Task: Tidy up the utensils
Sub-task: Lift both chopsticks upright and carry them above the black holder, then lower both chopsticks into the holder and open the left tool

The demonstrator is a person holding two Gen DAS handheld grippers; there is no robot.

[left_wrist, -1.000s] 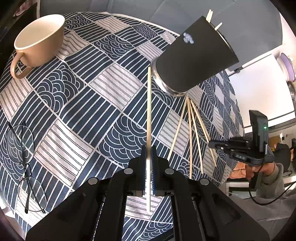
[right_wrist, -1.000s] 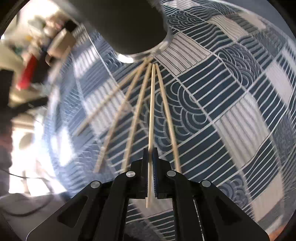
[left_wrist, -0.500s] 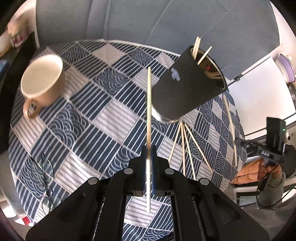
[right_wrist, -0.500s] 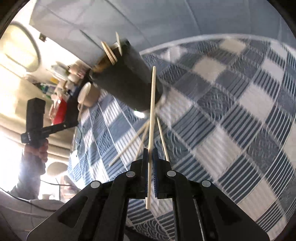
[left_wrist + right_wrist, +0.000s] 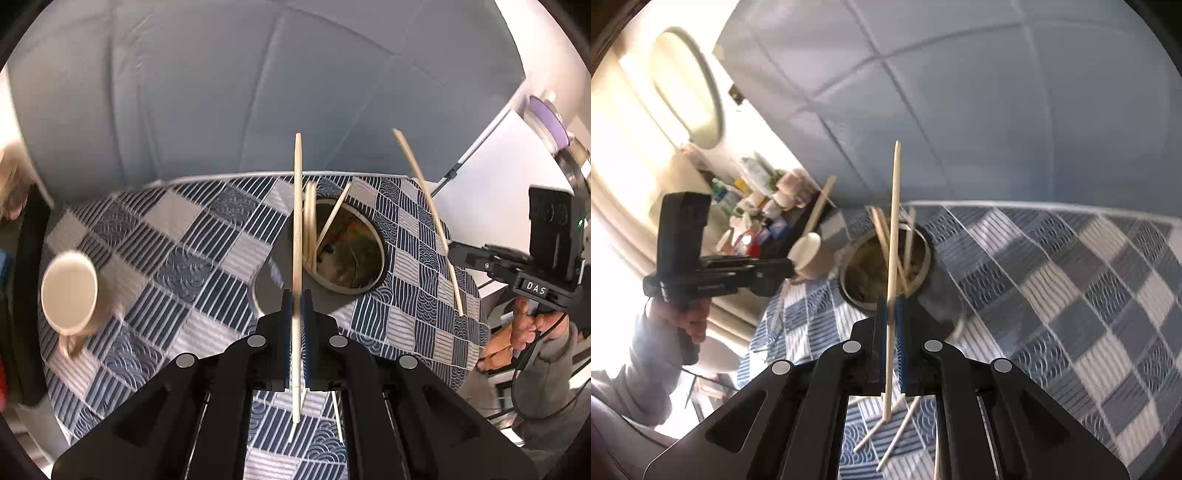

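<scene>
The left claw is closed on one chopstick, gripped near its lower end; the stick runs straight up the left wrist view, its tip above the table's far edge. The right claw is likewise closed on a second chopstick, also gripped near its lower end and standing nearly upright in the right wrist view.

The dark holder cup stands on the table (covered with a blue-and-white patterned cloth) near the far edge. Its open mouth faces both cameras. Several chopsticks in the cup lean against its rim. Both claws are raised above the table, just in front of the cup; neither held chopstick touches it.

Loose chopsticks lie on the cloth below the right claw, toward the table's near edge. A beige mug stands near the table's left edge, well apart from the cup.

In the left wrist view, the right hand grips the other unit's handle beyond the table's right edge. In the right wrist view, the left hand does the same beyond the left edge.
</scene>
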